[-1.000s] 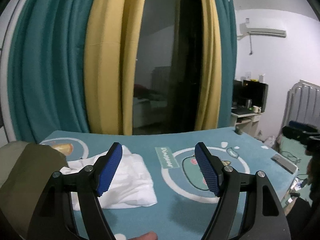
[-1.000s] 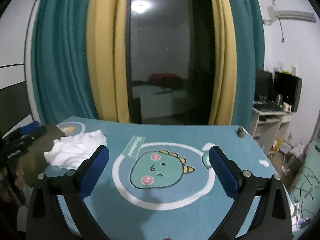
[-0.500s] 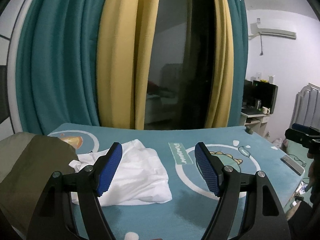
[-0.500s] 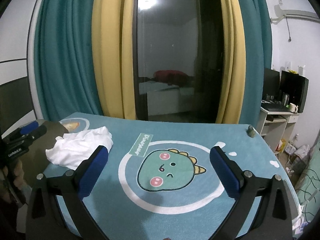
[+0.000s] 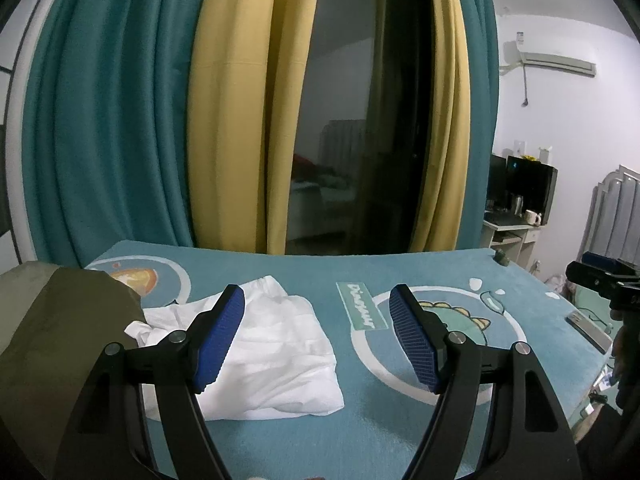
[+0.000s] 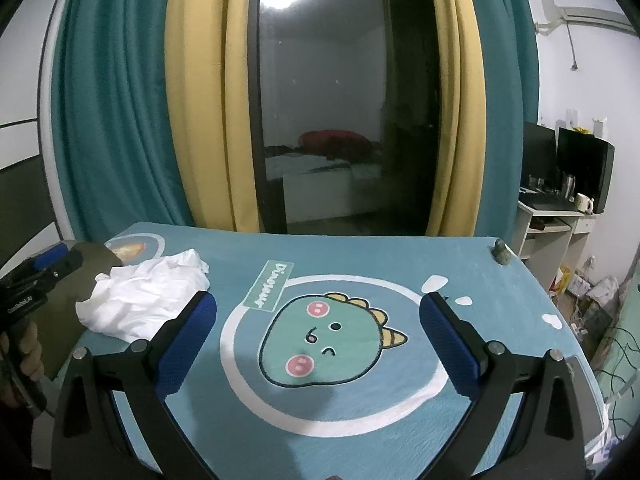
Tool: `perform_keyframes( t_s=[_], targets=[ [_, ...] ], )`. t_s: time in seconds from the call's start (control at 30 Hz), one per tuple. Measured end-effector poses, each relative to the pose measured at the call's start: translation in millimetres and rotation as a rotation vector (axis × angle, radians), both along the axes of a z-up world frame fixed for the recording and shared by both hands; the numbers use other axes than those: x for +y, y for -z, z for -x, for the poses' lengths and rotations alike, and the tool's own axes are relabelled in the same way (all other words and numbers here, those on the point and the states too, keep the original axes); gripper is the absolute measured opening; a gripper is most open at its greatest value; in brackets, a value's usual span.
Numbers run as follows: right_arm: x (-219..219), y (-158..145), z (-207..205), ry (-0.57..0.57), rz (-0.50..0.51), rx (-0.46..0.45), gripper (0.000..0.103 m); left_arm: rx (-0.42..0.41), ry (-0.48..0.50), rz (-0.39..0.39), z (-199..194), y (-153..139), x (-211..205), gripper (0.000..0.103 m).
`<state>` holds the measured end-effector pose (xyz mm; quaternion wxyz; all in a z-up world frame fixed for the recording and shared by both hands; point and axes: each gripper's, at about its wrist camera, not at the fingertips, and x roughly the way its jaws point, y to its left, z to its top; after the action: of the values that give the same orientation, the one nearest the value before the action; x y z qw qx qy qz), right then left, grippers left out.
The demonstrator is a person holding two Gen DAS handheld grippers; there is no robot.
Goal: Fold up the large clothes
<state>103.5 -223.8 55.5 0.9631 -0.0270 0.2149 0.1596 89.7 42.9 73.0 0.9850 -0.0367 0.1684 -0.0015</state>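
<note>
Left wrist view: left gripper point(image 5: 316, 336) with black frame and blue ribbed pads is spread wide, nothing between the pads. Crumpled white cloth garment point(image 5: 272, 356) lies on the teal dinosaur-print table cover point(image 5: 304, 432), below and beyond the left pad point(image 5: 218, 338), which overlaps it in frame; contact can't be confirmed, gripper looks to be above the surface. Right pad sits over the white ring of the print, clear of the garment.

Right wrist view: right gripper point(image 6: 318, 344) is also wide open and empty, framing the green cartoon dinosaur face point(image 6: 324, 340). Same garment point(image 6: 144, 300) is off to the left, near the left edge of the cover point(image 6: 360, 252), just past the left pad in frame, well apart from the right pad.

Garment: plain white, thin fabric, bunched into an uneven heap with many creases, not laid flat, no clean fold lines. One edge touches an olive-brown fabric item point(image 5: 52, 332) at the left end of the table. Left gripper and the hand point(image 6: 24, 352) holding it show at the far left of the right wrist view.
</note>
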Motion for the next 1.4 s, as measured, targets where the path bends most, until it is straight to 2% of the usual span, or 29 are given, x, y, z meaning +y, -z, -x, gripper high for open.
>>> perform_keyframes(
  t_s=[1.4],
  targets=[
    [5.2,7.3,-8.6,0.005,0.004,0.023,0.100,0.005,0.004,0.004,-4.4,0.4,0.2,0.078]
  ],
)
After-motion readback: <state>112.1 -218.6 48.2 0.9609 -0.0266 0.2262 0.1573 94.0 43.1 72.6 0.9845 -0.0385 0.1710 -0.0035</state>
